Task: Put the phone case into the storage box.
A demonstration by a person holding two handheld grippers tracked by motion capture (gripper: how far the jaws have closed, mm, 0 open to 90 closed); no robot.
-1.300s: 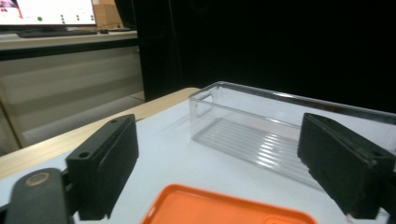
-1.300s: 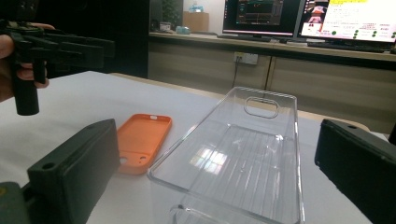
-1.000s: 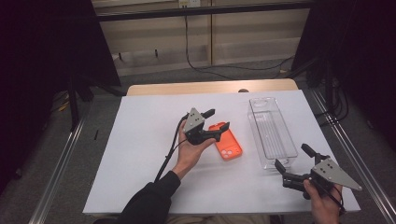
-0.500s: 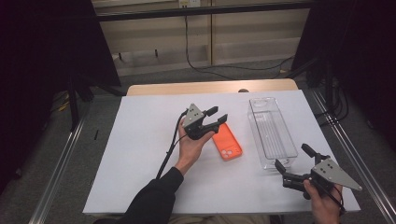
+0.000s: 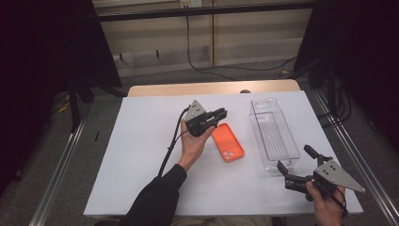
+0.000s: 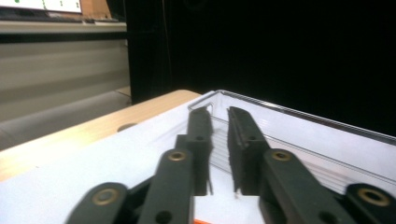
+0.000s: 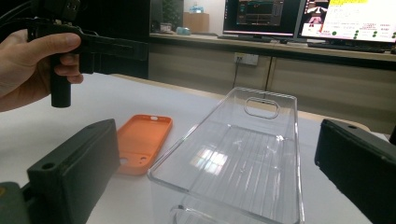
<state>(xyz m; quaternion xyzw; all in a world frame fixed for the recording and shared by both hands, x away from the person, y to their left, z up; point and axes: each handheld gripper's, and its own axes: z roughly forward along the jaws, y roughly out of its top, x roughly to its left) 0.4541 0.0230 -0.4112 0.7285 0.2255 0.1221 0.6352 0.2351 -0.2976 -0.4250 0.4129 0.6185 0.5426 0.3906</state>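
Observation:
An orange phone case lies flat on the white table, back up, and is also seen in the right gripper view. My left gripper is held in the air just above the case's far end and points toward the clear plastic tray. Its jaws have just been closing and now stand almost together with nothing between them. My right gripper rests near the table's front right, open wide, facing the tray's near end. The left gripper shows there too, at upper left.
The white sheet covers the table, with a strip of bare wood at the far edge. The left gripper's cable trails along the forearm. Metal rails run down both sides of the table.
The left gripper's jaws went from wide open to nearly closed, and the gripper lifted slightly off the orange case's far end. The right gripper has stayed put.

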